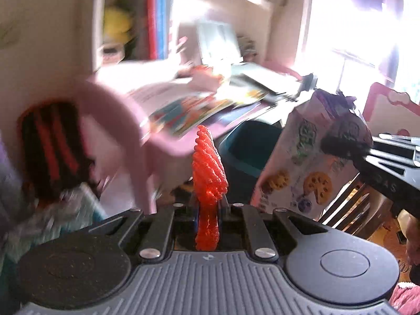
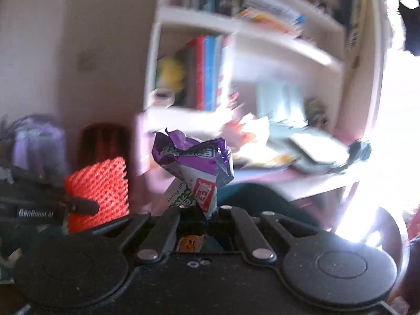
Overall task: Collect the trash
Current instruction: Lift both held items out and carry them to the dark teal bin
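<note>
Blurred pink and white shapes fill most of what we see, so the shelves (image 2: 236,34), the books (image 2: 207,71) and the papers spread on the pink counter (image 1: 183,110) are hard to read, and glare from the right washes out that edge in both views. At far left in the left wrist view, a dark object with red stripes (image 1: 50,147) is too smeared for us to name. A teal bin (image 1: 246,147) peeks out below the counter, mostly hidden.

We see two pieces of trash. One is an orange-red foam net sleeve (image 1: 208,173), ribbed and mesh-like, standing edge-on between the fingers of our left tool (image 1: 208,210), whose jaws are pressed together on it. In the right wrist view the same sleeve shows its broad meshed face at left.

Further right, a crumpled purple and white snack wrapper (image 2: 195,168), printed with biscuits, is pinched at its lower end by our right tool (image 2: 200,212), jaws fully closed on it. Both pieces are held up in the air in front of the counter.
</note>
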Demonstrator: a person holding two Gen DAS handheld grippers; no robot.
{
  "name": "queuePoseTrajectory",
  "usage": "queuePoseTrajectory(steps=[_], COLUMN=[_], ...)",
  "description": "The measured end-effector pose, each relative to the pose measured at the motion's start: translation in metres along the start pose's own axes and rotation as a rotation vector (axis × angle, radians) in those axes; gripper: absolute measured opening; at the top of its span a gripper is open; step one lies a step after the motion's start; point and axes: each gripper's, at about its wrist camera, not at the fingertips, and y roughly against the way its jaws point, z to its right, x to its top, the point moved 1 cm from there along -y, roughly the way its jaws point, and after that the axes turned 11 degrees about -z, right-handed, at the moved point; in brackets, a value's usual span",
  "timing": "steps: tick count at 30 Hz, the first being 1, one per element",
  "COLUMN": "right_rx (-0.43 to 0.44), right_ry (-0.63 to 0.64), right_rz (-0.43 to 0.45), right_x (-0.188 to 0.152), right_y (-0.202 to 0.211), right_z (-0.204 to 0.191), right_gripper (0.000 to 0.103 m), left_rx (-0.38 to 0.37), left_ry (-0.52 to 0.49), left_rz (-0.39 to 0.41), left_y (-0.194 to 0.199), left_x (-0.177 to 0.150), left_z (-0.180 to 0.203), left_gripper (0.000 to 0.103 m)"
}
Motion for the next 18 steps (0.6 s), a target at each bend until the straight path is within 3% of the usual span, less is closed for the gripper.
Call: queuePoseTrajectory(steps=[4, 7, 11, 18], right_rx=[-0.096, -0.137, -0.159, -0.147], right_ry=[-0.038, -0.059, -0.09, -0.112], right_rz=[0.023, -0.007, -0.073, -0.2], right_x=[0.015, 0.017, 0.011, -0.013], right_y=[-0.008, -0.029, -0.059, -0.103], right_z=[0.035, 0.056, 0.075, 0.083], right_gripper=[0.0, 0.0, 0.0, 0.0], left_rx=[-0.027, -0.07, -0.079, -0.049], left_ry=[-0.055, -0.067, -0.069, -0.077], left_rz=[0.032, 0.045, 0.005, -0.095], left_y=[-0.014, -0.03, -0.068, -0.136], left_x=[0.038, 0.06, 0.076, 0.077], left_z=[0.035, 0.054, 0.073, 0.085], left_gripper=[0.012, 0.012, 0.012, 0.012])
